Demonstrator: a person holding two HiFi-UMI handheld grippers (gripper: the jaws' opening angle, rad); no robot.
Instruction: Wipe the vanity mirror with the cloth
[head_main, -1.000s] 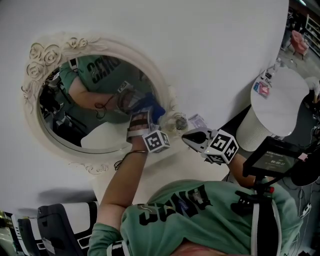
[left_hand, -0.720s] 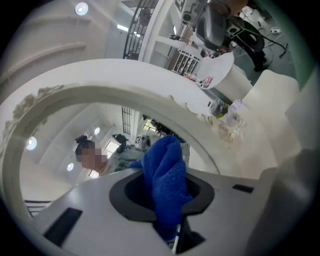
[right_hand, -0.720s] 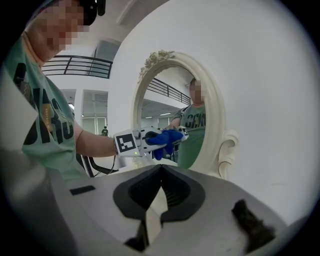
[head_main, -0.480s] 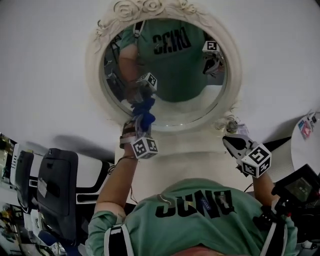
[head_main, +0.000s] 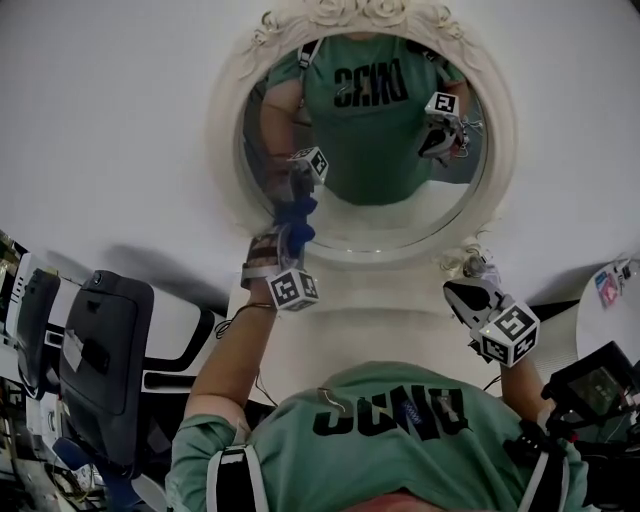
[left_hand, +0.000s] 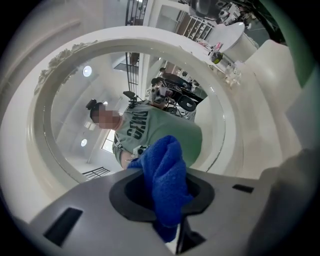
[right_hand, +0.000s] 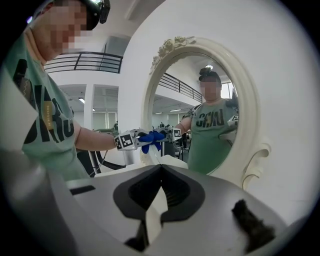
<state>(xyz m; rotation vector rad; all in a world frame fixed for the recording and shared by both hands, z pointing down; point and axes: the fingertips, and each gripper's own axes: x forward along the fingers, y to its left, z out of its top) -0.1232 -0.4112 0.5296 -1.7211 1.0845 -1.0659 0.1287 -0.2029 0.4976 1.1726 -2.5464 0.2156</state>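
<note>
The blue cloth (head_main: 298, 220), centre left in the head view, is pinched between the clenched jaws of the left gripper (head_main: 285, 243) and touches the lower left glass of the oval vanity mirror (head_main: 226, 130), while the right gripper (head_main: 468, 293), jaws together and empty, hangs at lower right near the frame.

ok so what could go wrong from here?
The cloth is only pinched by a bunch in the left gripper; rubbing may pull it free.
The right gripper, shut and empty, isn't bracing the mirror; pressure might shift it.
A small clear jar sits close beside the right gripper and could be knocked.
</note>
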